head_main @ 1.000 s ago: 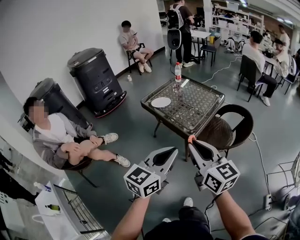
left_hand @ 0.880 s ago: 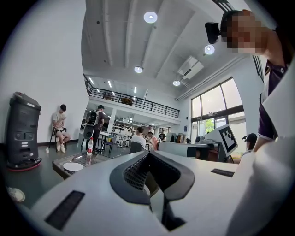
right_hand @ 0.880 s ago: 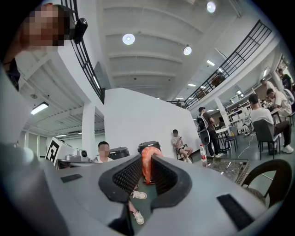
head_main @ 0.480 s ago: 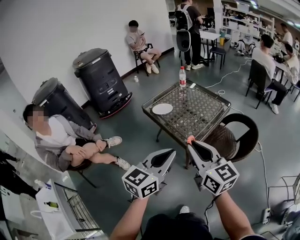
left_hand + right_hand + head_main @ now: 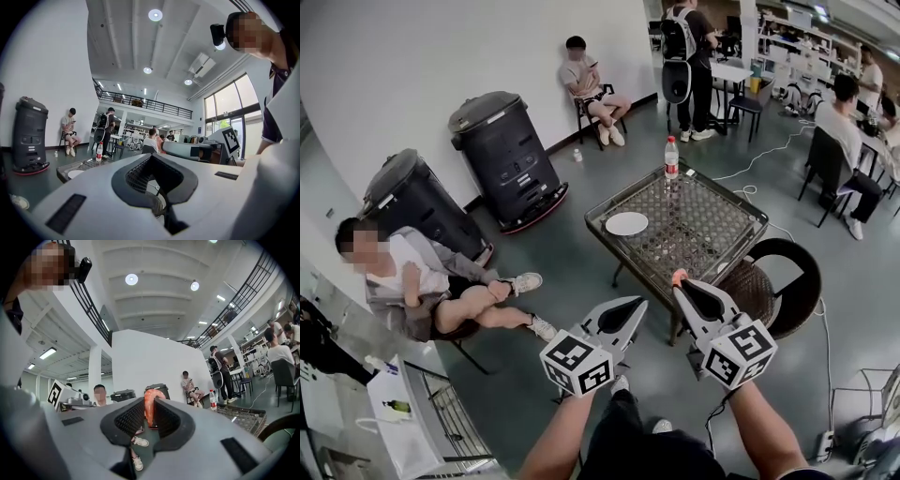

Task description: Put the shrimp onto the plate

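Gripping shrimp (image 5: 150, 405) in right tool (image 5: 682, 284); holding left tool (image 5: 636, 305) closed, empty. Pickup done. Left to do: reach glass counter (image 5: 717, 220) well ahead, lower over bare white plate (image 5: 626, 223), release.

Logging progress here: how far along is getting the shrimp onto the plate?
Done: the shrimp is picked up, clamped in the right gripper. In hand: it is held in the air, short of the table. Left: reaching the white plate and releasing the shrimp there.
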Motion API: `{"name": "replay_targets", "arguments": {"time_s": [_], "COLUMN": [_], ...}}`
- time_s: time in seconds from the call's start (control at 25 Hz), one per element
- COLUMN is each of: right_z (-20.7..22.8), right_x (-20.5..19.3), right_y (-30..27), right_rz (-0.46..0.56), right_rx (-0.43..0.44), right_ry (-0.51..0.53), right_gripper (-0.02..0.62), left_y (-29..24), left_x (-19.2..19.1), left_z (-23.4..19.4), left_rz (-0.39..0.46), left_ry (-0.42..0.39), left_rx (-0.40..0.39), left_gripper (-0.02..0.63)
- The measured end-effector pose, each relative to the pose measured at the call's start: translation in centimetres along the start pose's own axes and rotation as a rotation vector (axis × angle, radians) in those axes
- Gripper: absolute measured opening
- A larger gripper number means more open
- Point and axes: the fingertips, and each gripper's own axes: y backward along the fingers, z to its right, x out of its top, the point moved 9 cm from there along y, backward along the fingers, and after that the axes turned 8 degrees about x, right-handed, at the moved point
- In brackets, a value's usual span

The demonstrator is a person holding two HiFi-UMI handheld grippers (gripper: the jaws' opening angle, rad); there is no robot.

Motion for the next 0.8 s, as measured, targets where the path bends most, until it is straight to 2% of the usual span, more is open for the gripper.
{"name": "replay_targets", "arguments": {"time_s": [0.28, 0.8], "right_z": [2.3, 7.2], "right_x": [0.0, -0.1], "right_y": [-3.5, -16.2], "right_rz": [-0.018, -0.066], "right_rx": [-0.031, -0.093], "right_ry": [0.018, 0.057], "right_gripper": [0.061, 0.061], "left_y": [-2.8, -9.2], "left_x": [0.8, 3.0], "left_z": [-4.0, -16.7], "left_rz": [0.027, 0.044], "left_ry": [0.014, 0.042], "left_rx": [-0.040, -0.146], "left_gripper": [0.009, 0.009]}}
